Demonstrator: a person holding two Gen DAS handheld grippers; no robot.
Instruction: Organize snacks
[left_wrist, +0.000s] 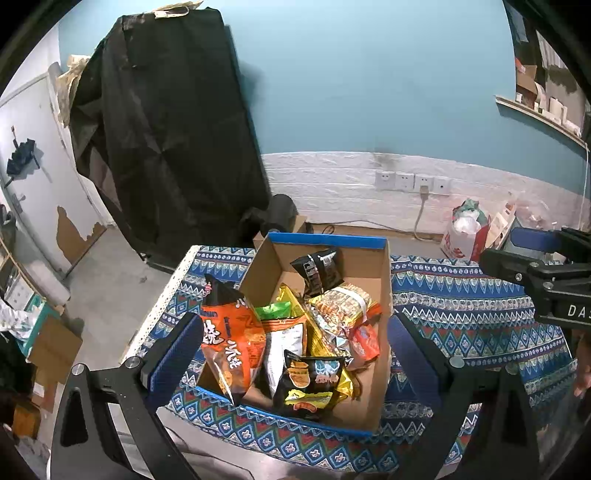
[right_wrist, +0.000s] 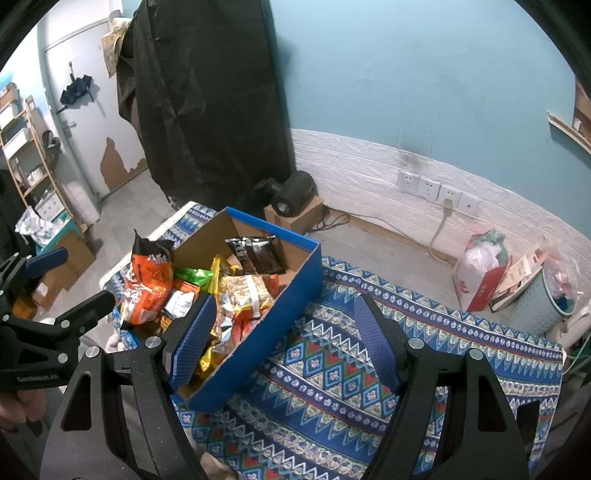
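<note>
Hovering over a patterned cloth surface (right_wrist: 332, 369), both grippers stand released and empty. The left gripper (left_wrist: 291, 354) brackets the cardboard box (left_wrist: 382, 295): its left finger sits outside the box's left wall, its right finger just outside the right wall, pads apart from both. The box's long axis runs straight away from these fingers, open top up, blue rim at the near and far ends. Snack packets fill it; an orange bag (left_wrist: 232, 332) leans upright over the left wall, a black packet (left_wrist: 319, 271) stands at the far end, a black-and-yellow packet (left_wrist: 312, 384) lies nearest.

The right gripper (right_wrist: 284, 343) has its left finger over the box's near right corner and its right finger over bare cloth. Right of the box the cloth lies open up to the surface's edge. Both grippers tilt downward; fingers of a hand (right_wrist: 22, 406) show at the left gripper's handle.
</note>
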